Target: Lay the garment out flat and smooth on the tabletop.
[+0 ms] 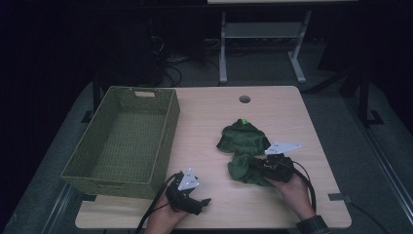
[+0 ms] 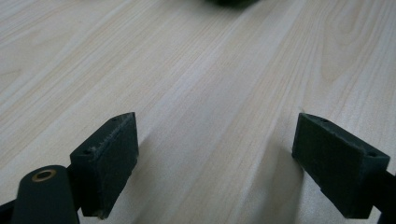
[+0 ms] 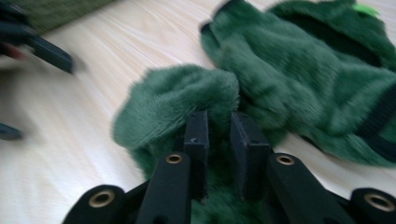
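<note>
From the high view, the green fleece garment (image 1: 243, 148) lies crumpled on the counter (image 1: 204, 122), right of the woven basket (image 1: 124, 141), which holds nothing; judging by that, putting it away is barely begun. The right hand-held gripper (image 1: 255, 165) sits at its near edge, the left hand-held gripper (image 1: 204, 201) apart from it.

In the left gripper view, the jaws stand released over bare wood.

In the right gripper view, a narrow gap separates the jaws, fleece (image 3: 187, 100) bunched against them; whether they pinch it I cannot tell. A bright green tag (image 3: 365, 8) shows no readable writing.
</note>
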The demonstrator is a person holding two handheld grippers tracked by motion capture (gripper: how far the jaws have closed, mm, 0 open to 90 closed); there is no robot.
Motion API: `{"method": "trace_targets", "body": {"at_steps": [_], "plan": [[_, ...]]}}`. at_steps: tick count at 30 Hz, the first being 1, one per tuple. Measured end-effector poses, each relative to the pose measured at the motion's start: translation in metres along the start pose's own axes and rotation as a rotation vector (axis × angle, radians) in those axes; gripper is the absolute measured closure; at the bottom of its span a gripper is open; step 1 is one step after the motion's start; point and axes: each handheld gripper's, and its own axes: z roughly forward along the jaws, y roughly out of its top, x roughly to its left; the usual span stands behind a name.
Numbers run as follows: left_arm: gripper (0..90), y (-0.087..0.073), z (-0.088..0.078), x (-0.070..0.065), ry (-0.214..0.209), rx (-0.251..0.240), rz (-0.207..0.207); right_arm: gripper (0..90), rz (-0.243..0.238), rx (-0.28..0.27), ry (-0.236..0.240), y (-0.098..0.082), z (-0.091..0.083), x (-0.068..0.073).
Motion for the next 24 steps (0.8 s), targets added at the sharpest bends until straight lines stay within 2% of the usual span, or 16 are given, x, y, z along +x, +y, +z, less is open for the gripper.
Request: {"method": "trace_targets", "body": {"at_steps": [1, 3, 6, 7, 8, 9, 10, 11, 15, 22, 24], "plan": [[13.8, 0.000, 0.000, 0.000, 0.000, 0.000, 0.000, 76.7, 0.000, 0.000, 0.000, 0.000, 0.000, 0.000], [13.8, 0.000, 0.000, 0.000, -0.002, 0.000, -0.004, 75.2, -0.002, 0.046, -0.041, -0.003, 0.006, -0.002], [13.8, 0.000, 0.000, 0.000, -0.002, 0.000, -0.003, 73.0, -0.010, 0.053, -0.053, -0.006, 0.009, -0.004], [13.8, 0.000, 0.000, 0.000, -0.003, 0.000, -0.003, 71.4, 0.011, 0.046, -0.050, -0.006, 0.006, -0.004], [13.8, 0.000, 0.000, 0.000, -0.003, 0.000, -0.003, 71.4, 0.011, 0.046, -0.050, -0.006, 0.006, -0.004], [13.8, 0.000, 0.000, 0.000, -0.002, 0.000, 0.000, 69.2, 0.016, 0.010, -0.043, -0.004, 0.000, -0.007], [13.7, 0.000, 0.000, 0.000, -0.002, 0.000, 0.000, 69.2, 0.016, 0.010, -0.043, -0.004, 0.000, -0.007], [13.7, 0.000, 0.000, 0.000, -0.002, 0.001, 0.000, 66.3, 0.021, -0.010, -0.037, -0.003, -0.009, -0.010], [13.3, 0.000, 0.000, 0.000, -0.004, 0.001, -0.001, 61.4, 0.029, -0.024, -0.026, -0.009, -0.023, -0.017], [13.3, 0.000, 0.000, 0.000, -0.005, 0.002, -0.002, 57.8, 0.051, -0.038, -0.058, -0.032, -0.053, -0.029], [13.4, 0.000, 0.000, 0.000, -0.006, 0.003, 0.000, 57.7, 0.050, -0.036, -0.063, -0.036, -0.056, -0.030]]}}
